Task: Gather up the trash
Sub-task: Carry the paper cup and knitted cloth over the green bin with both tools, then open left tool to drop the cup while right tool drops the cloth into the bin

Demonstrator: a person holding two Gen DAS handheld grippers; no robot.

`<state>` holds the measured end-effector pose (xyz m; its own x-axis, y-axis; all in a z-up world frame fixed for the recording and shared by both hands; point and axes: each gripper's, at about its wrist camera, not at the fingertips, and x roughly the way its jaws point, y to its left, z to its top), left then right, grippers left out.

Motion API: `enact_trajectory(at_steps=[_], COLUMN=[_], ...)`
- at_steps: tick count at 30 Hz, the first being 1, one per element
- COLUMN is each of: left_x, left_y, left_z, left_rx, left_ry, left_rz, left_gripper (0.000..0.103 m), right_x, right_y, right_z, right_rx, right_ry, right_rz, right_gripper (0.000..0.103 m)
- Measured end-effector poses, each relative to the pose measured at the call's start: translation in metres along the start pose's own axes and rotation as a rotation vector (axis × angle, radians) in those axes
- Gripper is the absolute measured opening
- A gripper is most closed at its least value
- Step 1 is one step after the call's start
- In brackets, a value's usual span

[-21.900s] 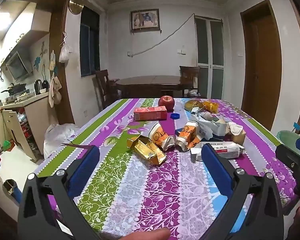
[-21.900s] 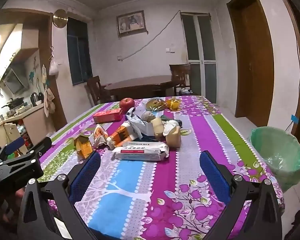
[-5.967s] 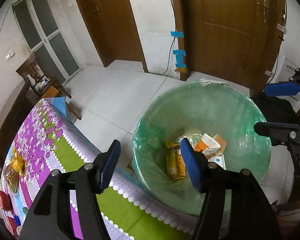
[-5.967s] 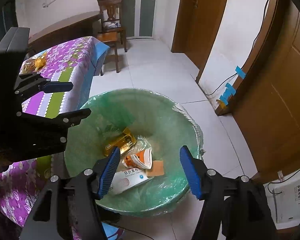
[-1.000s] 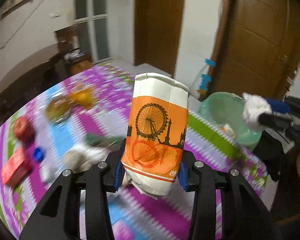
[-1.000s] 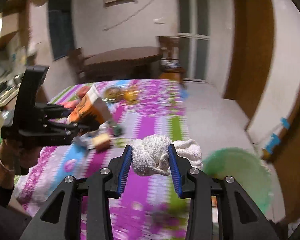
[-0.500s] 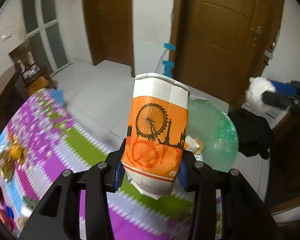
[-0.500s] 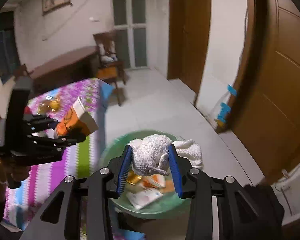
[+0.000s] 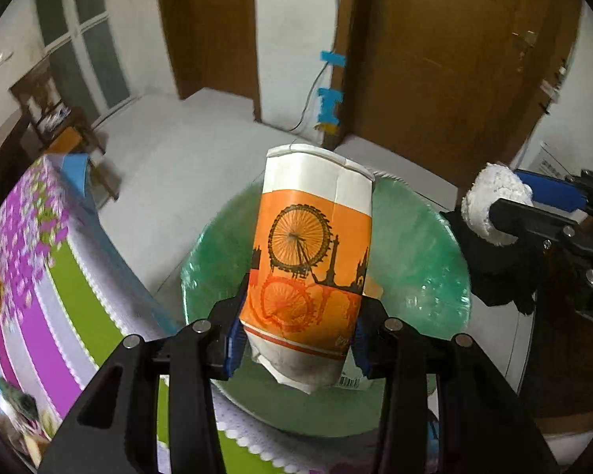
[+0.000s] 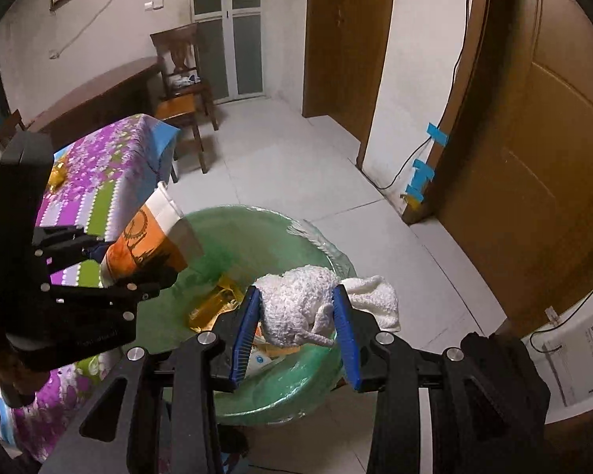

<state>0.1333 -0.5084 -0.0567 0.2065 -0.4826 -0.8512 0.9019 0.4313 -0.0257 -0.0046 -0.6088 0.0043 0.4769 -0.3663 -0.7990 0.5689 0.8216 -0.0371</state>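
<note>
Left wrist view: the left gripper (image 9: 298, 330) pinches an orange-and-white paper cup printed with a Ferris wheel (image 9: 311, 266), held over the round bin lined with a green plastic bag (image 9: 419, 245) beside the flowered tablecloth (image 9: 39, 276).

Right wrist view: the right gripper (image 10: 294, 330) clamps a crumpled white towel wad (image 10: 296, 310) above that bin (image 10: 288, 387), where gold and white packaging (image 10: 213, 308) lies.
</note>
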Motion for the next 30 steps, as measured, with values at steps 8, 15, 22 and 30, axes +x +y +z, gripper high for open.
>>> enact_trajectory(at_steps=[8,15,22,30], left_x=[0.009,0.008,0.004,-0.001], left_y=[0.006,0.004,0.006,0.011], left_z=[-0.004,-0.002,0.000,0.004], left_rx=[-0.073,-0.068,-0.048,-0.044], left_ry=[0.033,0.035,0.036,0.020], left_rz=[0.042,0.058,0.053,0.045], left_gripper=[0.041,0.041,0.041,0.042], right_x=[0.030,0.039,0.045,0.044], right_y=[0.012,0.020,0.026,0.028], right_z=[0.001,0.001,0.002,0.010], right_rx=[-0.011,-0.032,-0.033,-0.039], right_ry=[0.022,0.038,0.044,0.040], right_rz=[-0.008,-0.010,-0.003,-0.002], right_gripper=[0.039,0.039,0.039,0.039])
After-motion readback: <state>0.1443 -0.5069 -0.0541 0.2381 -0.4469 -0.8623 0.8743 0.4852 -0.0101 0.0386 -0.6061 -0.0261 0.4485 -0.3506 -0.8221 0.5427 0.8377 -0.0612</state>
